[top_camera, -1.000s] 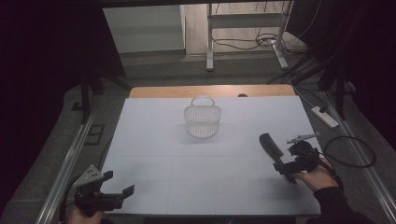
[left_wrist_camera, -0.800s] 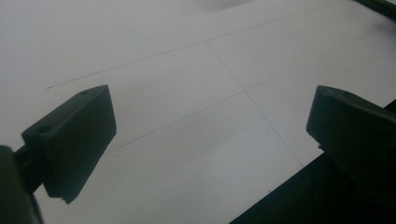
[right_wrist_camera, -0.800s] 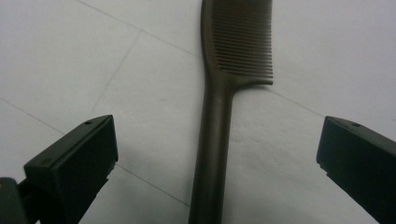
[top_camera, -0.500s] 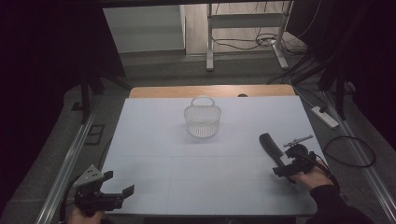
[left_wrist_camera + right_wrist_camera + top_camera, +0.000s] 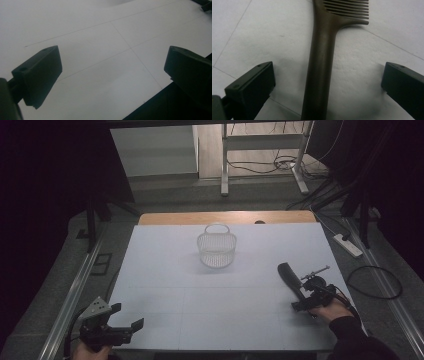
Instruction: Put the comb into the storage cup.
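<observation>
White table (image 5: 165,270) takes up the middle of the high view, wood strip along its far edge. White wire basket (image 5: 216,250) stands upright at upper centre of that frame, handle up, well apart from both grippers.

Dark comb (image 5: 290,279) lies flat on the table at right of centre in the high view, long axis running diagonally from upper left to lower right, toothed end farther up the frame, handle end toward the right gripper (image 5: 306,301). In the right gripper view the comb (image 5: 322,62) handle runs straight up the middle of the frame between the jaws, teeth at top centre pointing right. So the handle axis is in line with the gripper's look direction and crosswise to the closing direction. Good for a pinch across the handle.

Right jaws: wide open, one each side of the handle, clear gap on both sides, no contact.

Left gripper (image 5: 122,330) sits at lower left of the high view, at the near table edge, well apart from the comb. Left gripper (image 5: 112,75) jaws are wide open over bare table, holding nothing.

Right hand is clearly the nearer one. My read: next move is closing on the handle, maybe after easing slightly forward. Risk is the handle skidding if one jaw touches first.
</observation>
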Demonstrator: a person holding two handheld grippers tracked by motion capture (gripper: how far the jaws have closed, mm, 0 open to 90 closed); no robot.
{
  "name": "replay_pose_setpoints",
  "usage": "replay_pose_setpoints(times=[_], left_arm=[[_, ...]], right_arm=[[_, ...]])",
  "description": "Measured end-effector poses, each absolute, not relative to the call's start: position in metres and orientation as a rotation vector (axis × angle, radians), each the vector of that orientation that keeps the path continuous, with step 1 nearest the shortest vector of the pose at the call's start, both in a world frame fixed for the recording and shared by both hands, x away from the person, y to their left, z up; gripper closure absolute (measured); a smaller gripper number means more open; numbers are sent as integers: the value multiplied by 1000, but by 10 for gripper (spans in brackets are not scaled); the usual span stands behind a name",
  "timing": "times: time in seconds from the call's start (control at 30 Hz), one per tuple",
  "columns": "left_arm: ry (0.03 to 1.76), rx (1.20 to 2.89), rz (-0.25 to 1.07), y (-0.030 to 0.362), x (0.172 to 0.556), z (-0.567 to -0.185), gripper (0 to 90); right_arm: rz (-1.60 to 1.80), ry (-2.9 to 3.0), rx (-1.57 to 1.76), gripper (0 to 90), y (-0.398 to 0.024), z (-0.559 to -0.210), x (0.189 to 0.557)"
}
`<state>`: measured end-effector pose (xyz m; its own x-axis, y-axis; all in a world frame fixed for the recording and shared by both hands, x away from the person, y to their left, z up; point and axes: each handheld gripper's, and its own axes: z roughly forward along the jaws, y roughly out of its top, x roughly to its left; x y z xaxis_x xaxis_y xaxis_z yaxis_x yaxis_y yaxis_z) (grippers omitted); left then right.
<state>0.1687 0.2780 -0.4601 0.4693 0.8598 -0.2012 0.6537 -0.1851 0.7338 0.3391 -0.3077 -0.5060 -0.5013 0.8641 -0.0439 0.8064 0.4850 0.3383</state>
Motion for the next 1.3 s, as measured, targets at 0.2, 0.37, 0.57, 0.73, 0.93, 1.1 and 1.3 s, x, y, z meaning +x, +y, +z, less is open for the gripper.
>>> replay_pose_setpoints(times=[0.2,0.37,0.57,0.73,0.93,1.1,1.3], left_arm=[[1266,1918,326,278,169,-460,21],[1266,1917,326,278,169,-460,21],[1266,1917,325,278,169,-460,21],[1266,1915,325,279,169,-460,21],[1266,1914,325,279,169,-460,21],[1265,1910,328,279,168,-460,18],[1253,1905,332,279,168,-459,5]], right_arm=[[365,2524,1464,14,-305,-505,340],[382,2525,1459,270,-301,-497,337],[398,2513,1479,470,-300,-493,337],[408,2510,1491,648,-306,-491,339],[411,2519,1504,720,-308,-490,341],[434,2524,1489,723,-310,-490,340],[498,2504,1531,725,-315,-490,339]])
